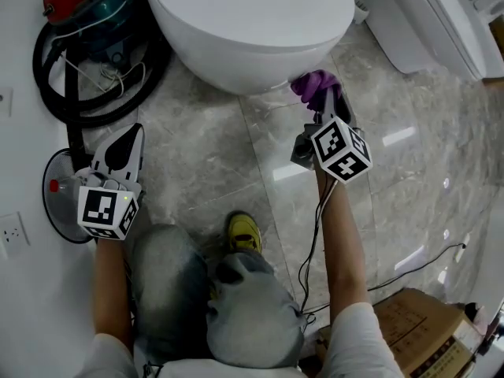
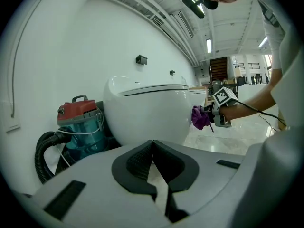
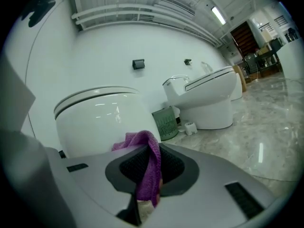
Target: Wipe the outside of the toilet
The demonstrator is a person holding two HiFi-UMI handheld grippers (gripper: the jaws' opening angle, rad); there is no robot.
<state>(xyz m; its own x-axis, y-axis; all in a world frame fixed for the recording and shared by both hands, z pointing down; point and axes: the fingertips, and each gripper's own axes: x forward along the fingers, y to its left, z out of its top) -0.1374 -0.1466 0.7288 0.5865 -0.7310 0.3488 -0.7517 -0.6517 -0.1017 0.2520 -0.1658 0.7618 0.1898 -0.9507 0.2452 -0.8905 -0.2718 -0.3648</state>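
Right gripper (image 1: pixel 319 101) holds cloth (image 1: pixel 313 83) at toilet (image 1: pixel 252 14) edge; floor (image 1: pixel 213 156) beside open.

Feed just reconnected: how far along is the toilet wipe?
Done: the right gripper is shut on the purple cloth. In hand: the cloth is at the toilet's front lower edge. Remaining: no streaks show what's been wiped, so assume most of the outside; the left gripper is shut, empty.

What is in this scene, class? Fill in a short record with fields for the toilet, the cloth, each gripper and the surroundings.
toilet: white, lid down, on grey floor
cloth: purple, at the bowl's front
right gripper: shut on the cloth
left gripper: shut, empty, away from the toilet
surroundings: red and teal vacuum cleaner beside the toilet
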